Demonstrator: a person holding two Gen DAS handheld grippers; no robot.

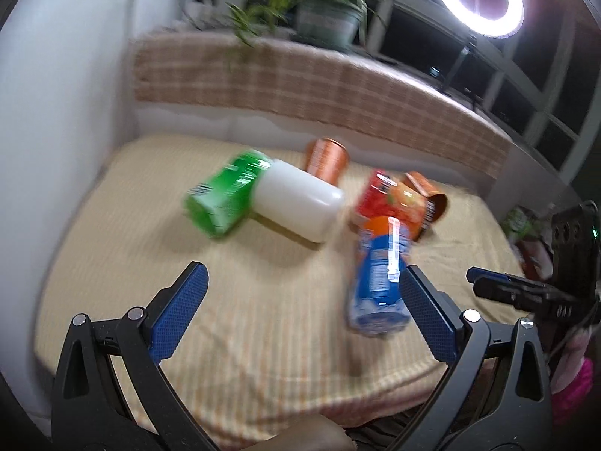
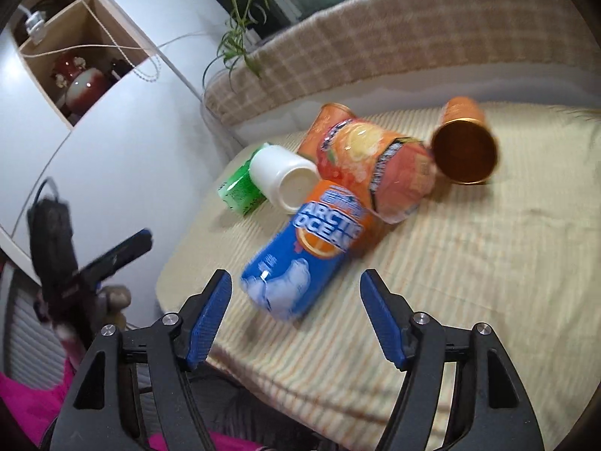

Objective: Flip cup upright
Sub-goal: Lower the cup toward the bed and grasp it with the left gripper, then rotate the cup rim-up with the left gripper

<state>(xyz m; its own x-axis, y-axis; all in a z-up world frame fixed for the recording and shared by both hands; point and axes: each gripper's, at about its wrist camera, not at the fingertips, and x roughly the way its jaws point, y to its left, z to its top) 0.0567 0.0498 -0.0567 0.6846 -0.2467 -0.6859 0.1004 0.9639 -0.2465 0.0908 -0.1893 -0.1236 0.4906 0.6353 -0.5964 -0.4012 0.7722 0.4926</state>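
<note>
Blue-padded left gripper [image 1: 300,289] and right gripper [image 2: 296,289] both gape wide, empty, near blue cup [image 2: 300,255].

The supporting surface is a bed [image 2: 469,263] covered with a pale yellow striped cloth. Six cups rest on it in a tight cluster: a green cup [image 1: 221,197] and a white cup [image 1: 296,206] lying on their sides end to end, a blue-and-orange cup [image 2: 304,251], a red-orange printed cup [image 2: 372,169], and two copper-orange cups [image 2: 464,143] [image 1: 326,159].
</note>
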